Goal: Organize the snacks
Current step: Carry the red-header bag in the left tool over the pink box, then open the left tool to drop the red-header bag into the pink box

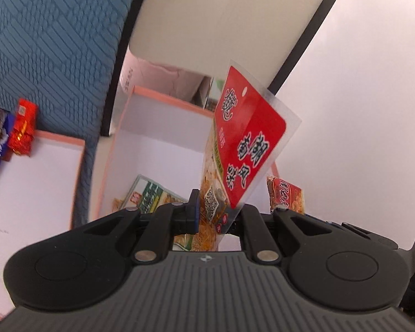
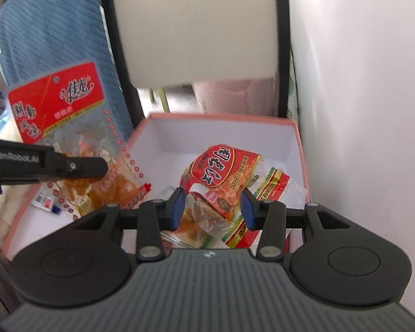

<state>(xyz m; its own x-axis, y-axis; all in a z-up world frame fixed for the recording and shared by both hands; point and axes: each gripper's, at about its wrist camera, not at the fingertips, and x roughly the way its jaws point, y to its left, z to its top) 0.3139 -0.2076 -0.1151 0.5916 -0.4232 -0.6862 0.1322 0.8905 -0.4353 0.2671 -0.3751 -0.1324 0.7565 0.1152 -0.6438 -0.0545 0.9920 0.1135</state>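
Observation:
My left gripper (image 1: 217, 215) is shut on a clear snack bag with a red header (image 1: 249, 149) and holds it upright over the pink-rimmed white box (image 1: 163, 99). In the right wrist view the same bag (image 2: 77, 127) hangs at the box's left wall, with the left gripper's fingers (image 2: 83, 167) clamped on it. My right gripper (image 2: 213, 207) is open, its jaws on either side of a red and clear peanut snack pack (image 2: 224, 177) that lies inside the box (image 2: 221, 119). A green snack pack (image 1: 149, 193) lies on the box floor.
A second white box lid (image 1: 41, 182) lies at the left on a blue quilted cover (image 1: 47, 41), with red and foil snacks (image 1: 22, 130) at its edge. A white wall (image 2: 359, 110) stands close on the right. A white panel in a black frame (image 2: 196, 27) rises behind the box.

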